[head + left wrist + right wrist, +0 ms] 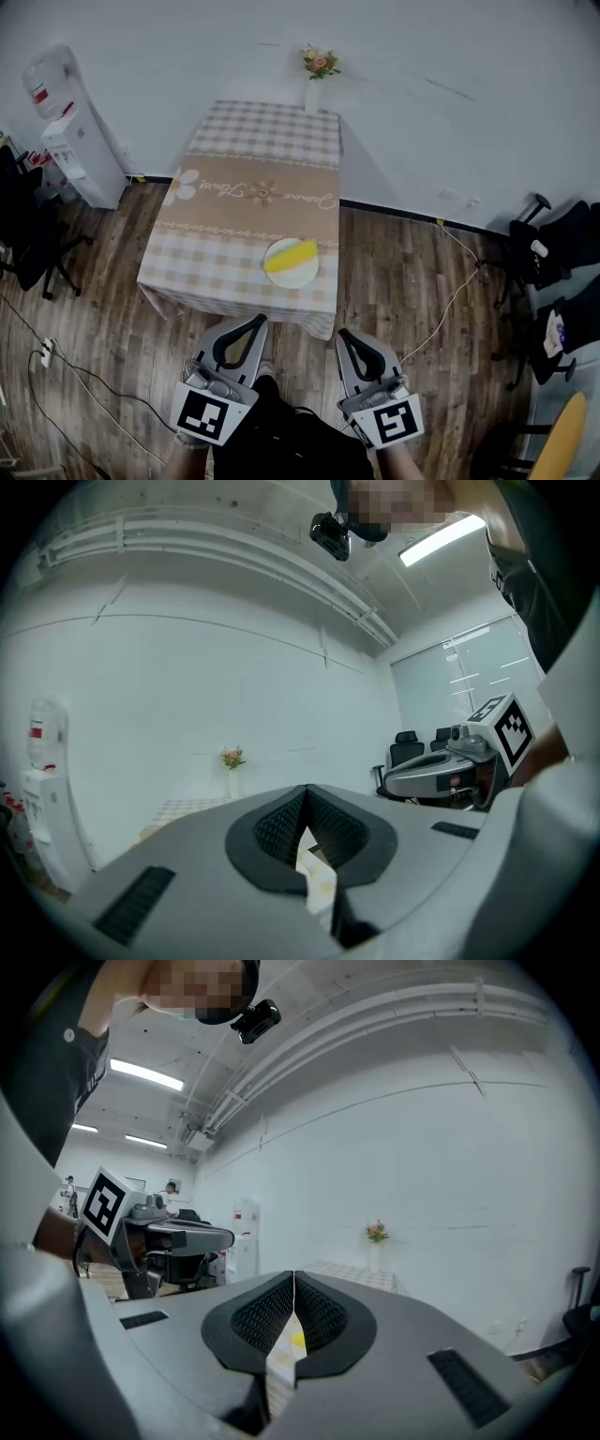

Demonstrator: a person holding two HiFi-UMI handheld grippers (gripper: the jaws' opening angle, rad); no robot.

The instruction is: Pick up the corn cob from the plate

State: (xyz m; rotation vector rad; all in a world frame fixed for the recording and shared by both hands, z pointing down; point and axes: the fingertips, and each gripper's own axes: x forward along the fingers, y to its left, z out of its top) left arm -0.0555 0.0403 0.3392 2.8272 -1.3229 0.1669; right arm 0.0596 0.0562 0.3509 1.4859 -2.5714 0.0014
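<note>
Yellow corn cob (291, 255): on round white plate (302, 277).
Left hand-held gripper (255, 322): pressed together, empty.
Right hand-held gripper (344, 335): pressed together, empty.

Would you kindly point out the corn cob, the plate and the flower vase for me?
corn cob (291, 255), head view, middle of the yellow cob.
plate (299, 277), head view, bare surface below the cob.
flower vase (313, 95), head view, white body under the blooms.
</note>
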